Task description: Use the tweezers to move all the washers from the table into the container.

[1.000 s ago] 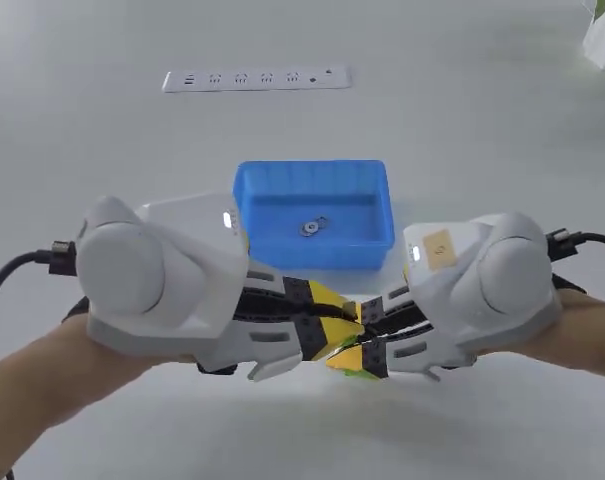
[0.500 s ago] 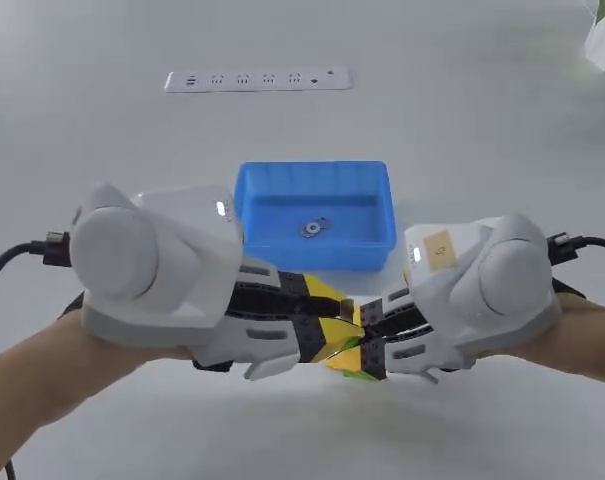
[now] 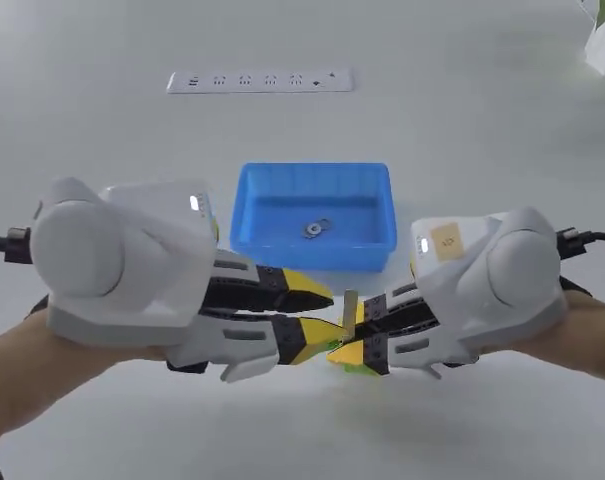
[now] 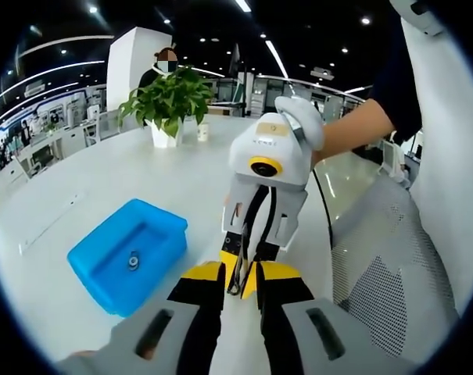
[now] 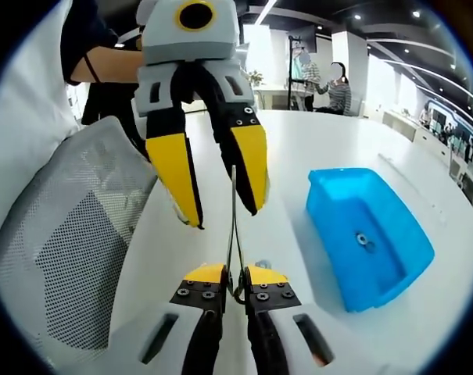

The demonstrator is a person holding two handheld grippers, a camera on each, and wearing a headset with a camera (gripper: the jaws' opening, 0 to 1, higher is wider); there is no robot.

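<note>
My right gripper (image 3: 348, 352) is shut on the steel tweezers (image 3: 350, 308), whose thin legs point up and away from it (image 5: 234, 226). My left gripper (image 3: 334, 312) faces it tip to tip, open, its yellow jaws on either side of the tweezers' legs without closing on them (image 5: 223, 215). In the left gripper view my own jaws (image 4: 241, 273) stand apart just below the right gripper's tips (image 4: 240, 262). The blue container (image 3: 315, 180) sits just beyond both grippers, with washers (image 3: 314, 228) on its floor (image 5: 363, 241). The table under the grippers is hidden.
A white power strip (image 3: 260, 80) lies at the far side of the white table. A potted plant (image 4: 170, 98) stands on the table's end. A grey mesh chair (image 5: 72, 258) is close behind the person. People stand far off in the hall.
My left gripper has drawn back to the left and its jaws have opened; earlier they were closed together at the right gripper's tips. The tweezers' legs now show between them.
</note>
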